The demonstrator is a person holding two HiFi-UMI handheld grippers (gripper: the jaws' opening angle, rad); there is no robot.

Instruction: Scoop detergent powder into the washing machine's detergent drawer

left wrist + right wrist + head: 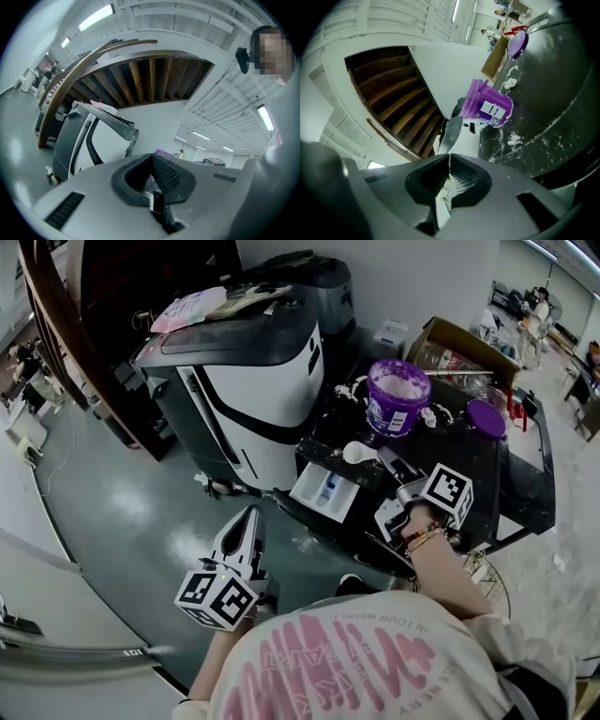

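Note:
A white scoop (pixel 359 453) hovers over the left part of the black table (pixel 487 474), and my right gripper (pixel 394 467) is shut on its handle. In the right gripper view the scoop (pixel 452 133) shows edge-on just past the gripper (pixel 449 159). Beyond it stands the open purple detergent tub (pixel 398 395) (pixel 487 108), holding white powder. The washing machine's detergent drawer (pixel 323 491) is pulled out, below and left of the scoop. My left gripper (pixel 250 514) (pixel 152 157) hangs low over the floor, shut and holding nothing.
The white-and-black washing machine (pixel 253 381) fills the middle left, with pink paper (pixel 187 307) on top. The tub's purple lid (pixel 486 418) and spilled powder (pixel 439 415) lie on the table. A cardboard box (pixel 459 343) stands behind. A shoe (pixel 352 585) is near the table's foot.

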